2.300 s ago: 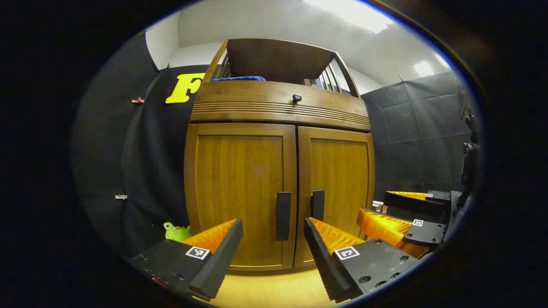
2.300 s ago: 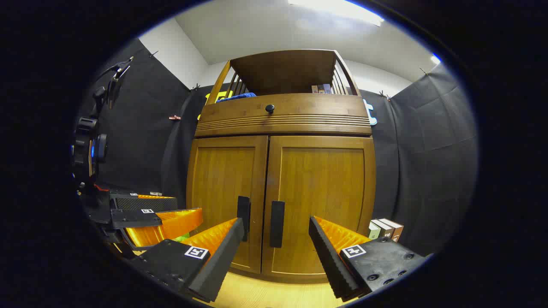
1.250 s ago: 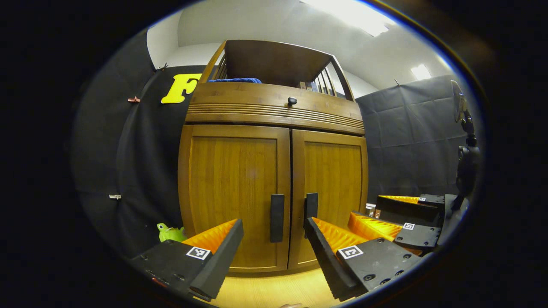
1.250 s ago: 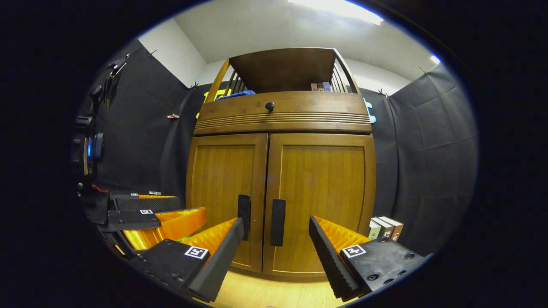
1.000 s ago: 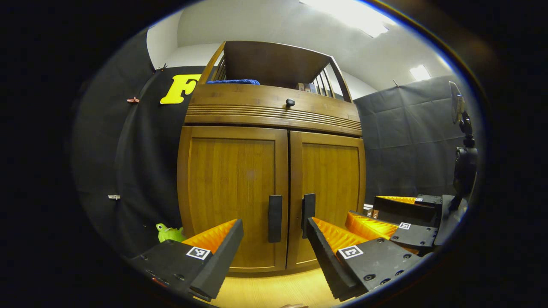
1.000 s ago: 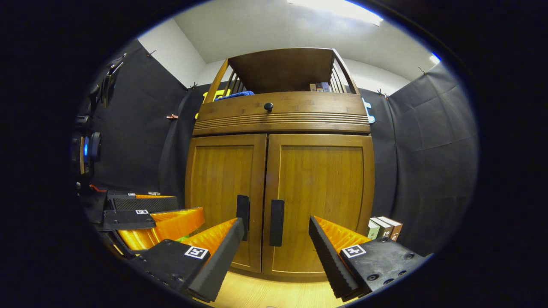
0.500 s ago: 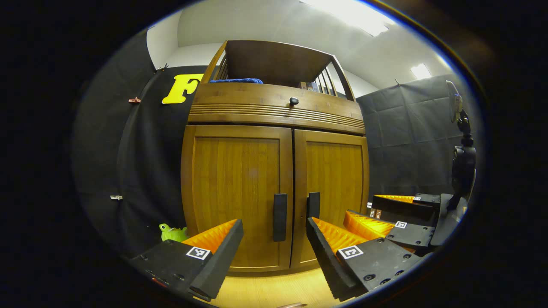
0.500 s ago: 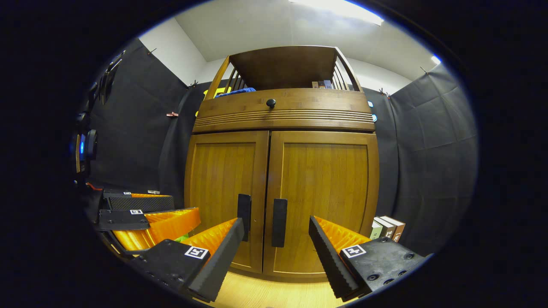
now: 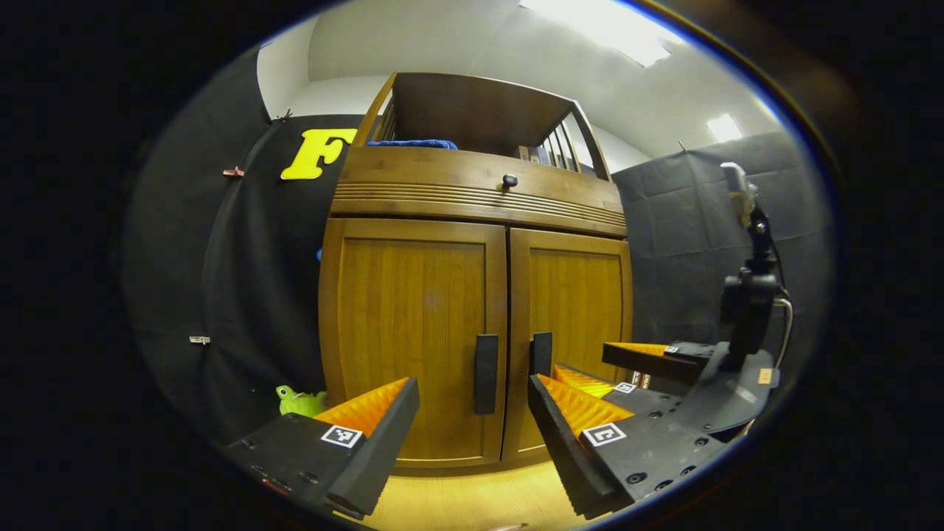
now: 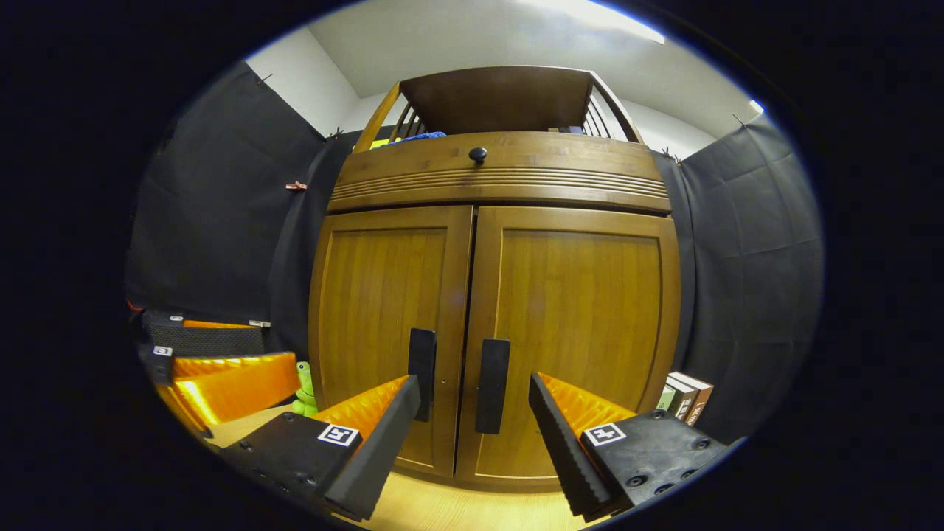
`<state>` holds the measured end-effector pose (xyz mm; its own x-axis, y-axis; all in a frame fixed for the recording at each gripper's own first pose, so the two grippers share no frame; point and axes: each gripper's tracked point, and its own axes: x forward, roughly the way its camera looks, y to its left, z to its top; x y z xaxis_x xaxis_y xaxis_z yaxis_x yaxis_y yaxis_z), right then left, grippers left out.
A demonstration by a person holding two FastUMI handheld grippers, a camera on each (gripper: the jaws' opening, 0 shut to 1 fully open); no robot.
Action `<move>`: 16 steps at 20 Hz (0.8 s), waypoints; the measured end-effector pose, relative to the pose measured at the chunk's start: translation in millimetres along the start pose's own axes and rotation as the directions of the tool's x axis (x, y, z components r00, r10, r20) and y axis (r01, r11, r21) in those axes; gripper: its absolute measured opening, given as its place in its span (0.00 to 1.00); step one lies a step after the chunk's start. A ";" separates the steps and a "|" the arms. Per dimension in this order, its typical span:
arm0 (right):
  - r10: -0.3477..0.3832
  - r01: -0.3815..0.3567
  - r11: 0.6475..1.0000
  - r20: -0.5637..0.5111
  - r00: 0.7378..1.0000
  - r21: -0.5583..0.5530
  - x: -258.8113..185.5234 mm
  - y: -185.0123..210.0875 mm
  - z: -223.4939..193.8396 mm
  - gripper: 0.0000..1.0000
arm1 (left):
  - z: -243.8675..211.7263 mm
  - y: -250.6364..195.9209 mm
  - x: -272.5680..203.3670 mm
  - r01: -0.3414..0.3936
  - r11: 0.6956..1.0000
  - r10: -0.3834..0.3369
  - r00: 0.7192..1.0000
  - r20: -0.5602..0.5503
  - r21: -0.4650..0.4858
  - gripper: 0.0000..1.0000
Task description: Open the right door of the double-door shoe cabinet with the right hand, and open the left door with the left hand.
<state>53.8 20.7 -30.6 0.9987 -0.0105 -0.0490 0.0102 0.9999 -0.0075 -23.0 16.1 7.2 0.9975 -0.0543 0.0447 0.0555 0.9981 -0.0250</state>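
Note:
The wooden shoe cabinet (image 9: 472,199) stands in front of me with both doors shut. In the left gripper view, my left gripper (image 9: 472,391) is open and a short way from the left door (image 9: 413,324), with that door's black handle (image 9: 486,373) showing between its fingers. The right gripper (image 9: 612,366) shows beside it, farther forward and open. In the right gripper view, my right gripper (image 10: 474,386) is open, close to the right door (image 10: 582,317) and its handle (image 10: 492,385). The left door's handle (image 10: 422,374) is just left of it. The left gripper (image 10: 243,358) is at the left edge.
A drawer front with a black knob (image 9: 509,179) runs above the doors, and a blue cloth (image 9: 413,144) lies on the open shelf on top. A green toy (image 10: 304,391) sits at the cabinet's left foot and some boxes (image 10: 686,394) at its right foot. The floor (image 9: 457,501) is light wood.
The right gripper has moved forward toward the cabinet, and the doors loom larger in its view. The left gripper has hardly shifted. Both stay open and the doors stay shut.

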 end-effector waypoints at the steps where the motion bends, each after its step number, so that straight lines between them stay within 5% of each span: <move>1: 0.001 -0.001 1.000 -0.003 1.000 0.004 5.0 1.1 -2.9 0.95 | -0.2 0.9 -3.5 0.000 1.000 0.000 1.000 0.002 0.000 0.93; 7: -0.050 0.053 0.997 0.051 0.997 -0.048 45.8 -7.0 -14.5 0.89 | 2.2 8.5 -13.1 -0.002 1.000 0.002 1.000 0.004 -0.009 0.93; 15: -0.097 0.097 0.995 -0.010 0.995 0.003 79.2 -11.4 -42.6 0.88 | -1.6 25.3 -15.0 -0.033 0.999 0.033 0.999 -0.003 -0.013 0.93; 16: -0.109 0.109 0.994 -0.014 0.994 0.003 82.6 -16.2 -44.7 0.77 | -1.8 26.4 -14.7 -0.034 0.999 0.034 0.999 -0.006 -0.015 0.93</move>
<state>134.0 3.3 -79.1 0.9909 -0.1191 -0.0620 0.1187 0.9929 -0.0098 -36.1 43.2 4.1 0.9991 -0.0208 0.0379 0.0224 0.9989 -0.0411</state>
